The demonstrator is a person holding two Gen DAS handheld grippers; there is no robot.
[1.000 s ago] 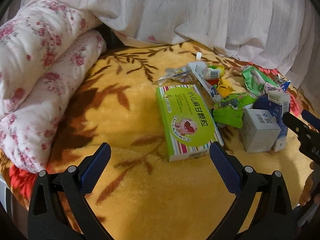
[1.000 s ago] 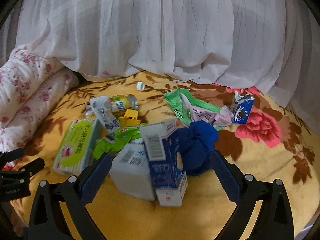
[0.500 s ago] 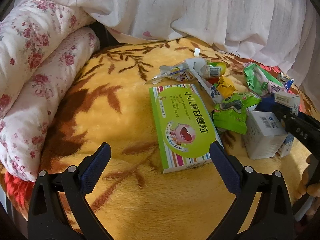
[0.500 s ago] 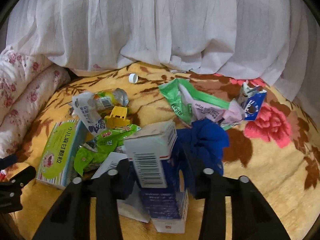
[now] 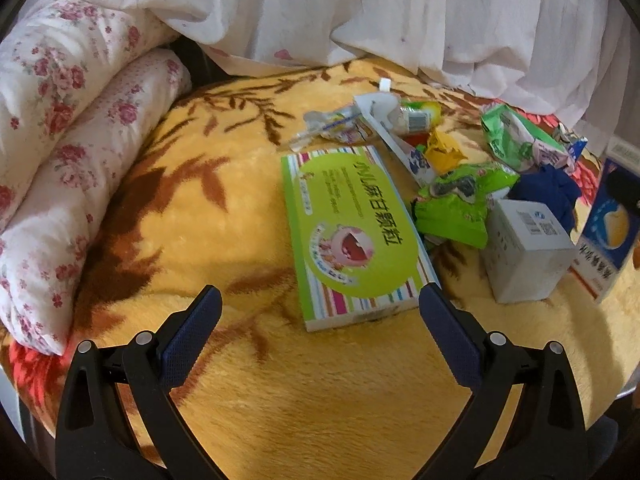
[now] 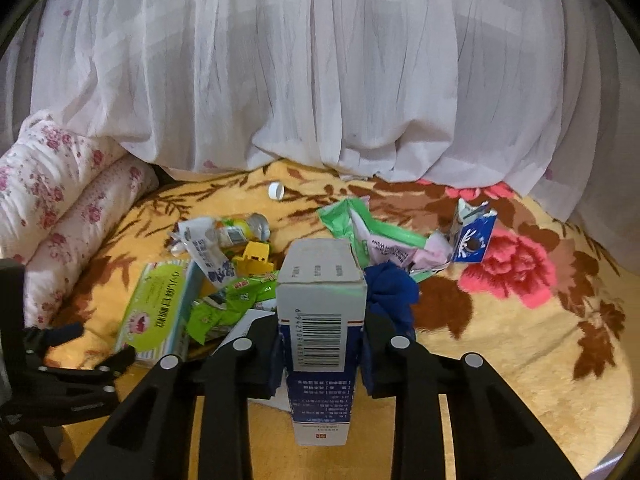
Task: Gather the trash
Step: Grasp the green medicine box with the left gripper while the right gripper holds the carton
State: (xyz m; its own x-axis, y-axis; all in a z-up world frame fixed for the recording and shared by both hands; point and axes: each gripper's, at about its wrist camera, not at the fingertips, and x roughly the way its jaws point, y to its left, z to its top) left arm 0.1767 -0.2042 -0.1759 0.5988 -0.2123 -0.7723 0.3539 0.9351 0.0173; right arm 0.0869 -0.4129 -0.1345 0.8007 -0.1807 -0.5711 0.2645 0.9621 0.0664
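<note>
Trash lies in a heap on a yellow flowered blanket. My right gripper has a blue and white carton box upright between its pads, and the jaws are closing on it; the pads press its sides. The same box shows at the right edge of the left wrist view. My left gripper is open just short of a flat green box, touching nothing. Beside that box lie a white cube box, a green wrapper and a blue cloth.
Farther back lie a crushed bottle, a yellow piece, a white cap, a green and pink bag and a torn small carton. A rolled floral quilt bounds the left, and a white curtain hangs behind.
My right gripper went from wide open to closed on the blue and white box and rose with it. My left gripper crept closer to the green box and stayed open.
</note>
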